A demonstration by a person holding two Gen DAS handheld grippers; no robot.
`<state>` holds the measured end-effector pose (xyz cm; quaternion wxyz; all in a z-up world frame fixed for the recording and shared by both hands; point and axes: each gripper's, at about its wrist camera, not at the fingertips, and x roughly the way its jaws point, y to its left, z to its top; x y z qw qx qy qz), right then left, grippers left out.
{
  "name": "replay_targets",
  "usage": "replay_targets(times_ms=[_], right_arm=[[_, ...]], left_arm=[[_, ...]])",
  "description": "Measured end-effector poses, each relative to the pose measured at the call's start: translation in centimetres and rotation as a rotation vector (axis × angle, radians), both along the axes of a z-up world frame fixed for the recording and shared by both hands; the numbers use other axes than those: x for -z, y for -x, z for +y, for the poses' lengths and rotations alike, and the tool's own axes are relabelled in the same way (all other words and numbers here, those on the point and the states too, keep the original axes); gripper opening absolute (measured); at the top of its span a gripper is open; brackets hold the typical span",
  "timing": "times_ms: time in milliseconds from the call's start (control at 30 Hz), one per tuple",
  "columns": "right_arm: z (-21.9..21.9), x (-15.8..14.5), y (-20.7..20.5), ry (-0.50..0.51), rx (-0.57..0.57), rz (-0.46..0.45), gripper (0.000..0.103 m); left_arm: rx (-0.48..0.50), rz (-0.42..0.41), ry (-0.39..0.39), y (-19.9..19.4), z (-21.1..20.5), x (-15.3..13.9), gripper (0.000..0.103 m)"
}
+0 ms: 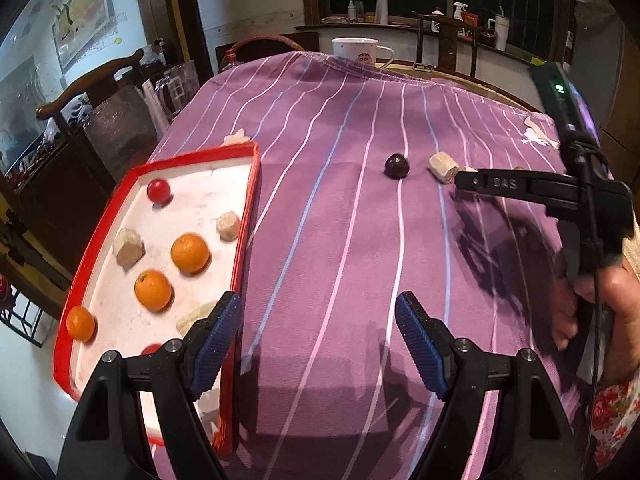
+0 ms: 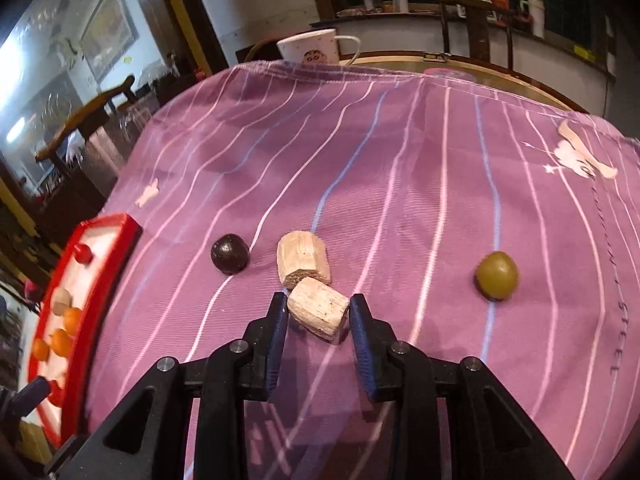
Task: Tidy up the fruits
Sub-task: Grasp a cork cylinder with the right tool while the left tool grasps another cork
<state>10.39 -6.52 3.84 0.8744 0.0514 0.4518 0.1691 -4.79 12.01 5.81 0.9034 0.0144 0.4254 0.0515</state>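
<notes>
Fruits sit loose; right gripper (image 2: 319, 314), marked "DAS", jaws pinching a tan chunk (image 2: 318, 313).

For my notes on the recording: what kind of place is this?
Probably a home dining room: a table under a purple striped cloth, a wooden chair, a cartoon mug, a framed picture on the wall.

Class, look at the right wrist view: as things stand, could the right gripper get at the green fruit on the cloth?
Probably not at once. The right gripper is shut on a pale chunk, so its jaws are full. Otherwise the way looks free: only bare cloth lies between it and the green fruit.
</notes>
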Motion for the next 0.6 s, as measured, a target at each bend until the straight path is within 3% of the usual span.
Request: replay_targets(times_ms=[233,367,467,600], right_arm=[[-4.3,-1.6,3.7,-0.048,0.061,0.015,0.034],[-6.4,-1.1,5.1,-0.101,0.102,0.022,0.034],[-7.2,-0.4,5.3,-0.148,0.106,0.028,0.035],[-6.9,0.3,5.0,-0.185,0.087,0.038,0.035]], left_arm=[[0.135,0.008,-0.001,-4.9,-3.3,-0.9,0.078],[0.258,0.000,0.063,-8.9,-6.1,-0.8,0.074],[0.263,0.018,0.089,-11.9,-7.2,-0.3,0.072],[0.249,0.036,0.064,-14.6,-8.3,0.7,0.072]])
